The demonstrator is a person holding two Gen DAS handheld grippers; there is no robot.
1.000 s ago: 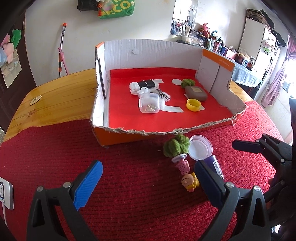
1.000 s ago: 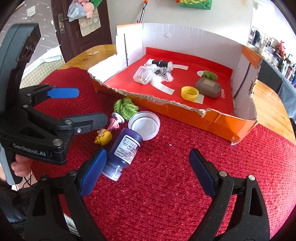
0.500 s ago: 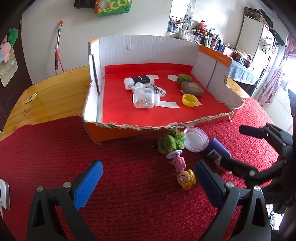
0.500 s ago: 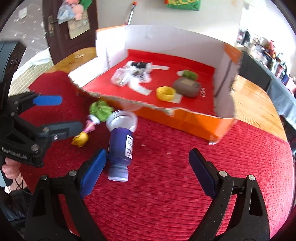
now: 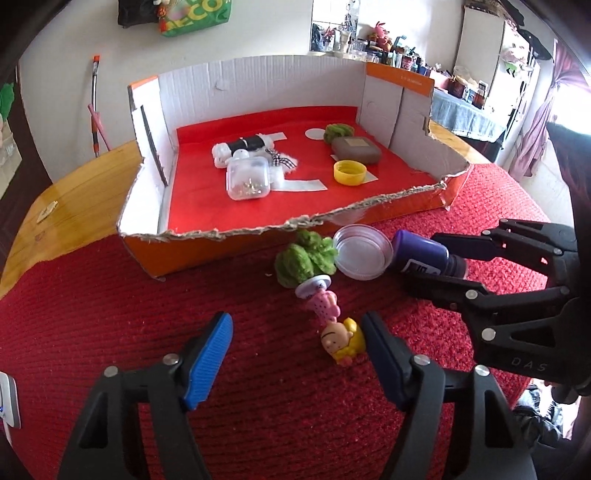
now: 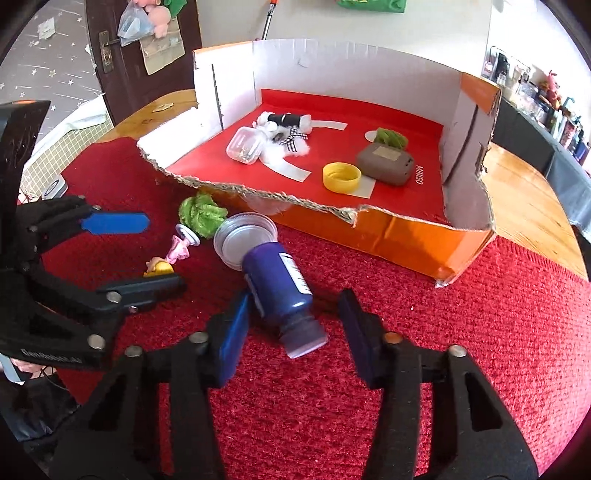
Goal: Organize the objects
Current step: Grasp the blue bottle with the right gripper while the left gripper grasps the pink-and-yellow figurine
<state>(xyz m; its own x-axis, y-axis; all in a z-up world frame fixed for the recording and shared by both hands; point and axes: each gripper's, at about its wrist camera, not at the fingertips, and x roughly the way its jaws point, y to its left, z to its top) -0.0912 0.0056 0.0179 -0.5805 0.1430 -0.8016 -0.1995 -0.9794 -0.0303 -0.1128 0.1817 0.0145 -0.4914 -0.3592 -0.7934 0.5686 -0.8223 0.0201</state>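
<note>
Sorting half done: several items lie in our cardboard box [image 5: 399, 107]. Right gripper [image 6: 295, 325] has just been narrowing around the purple bottle [image 6: 279, 286], pads not yet pressing; left gripper [image 5: 295, 354], also closing, frames the doll figurine [image 5: 341, 339].

Green bag [image 5: 195, 16] on wall; perhaps a broom [image 5: 95, 107].

Bright daylight, blown-out window [image 5: 569, 107] glare at right, sharp centre, fisheye bending, dark vignetted corners
</note>
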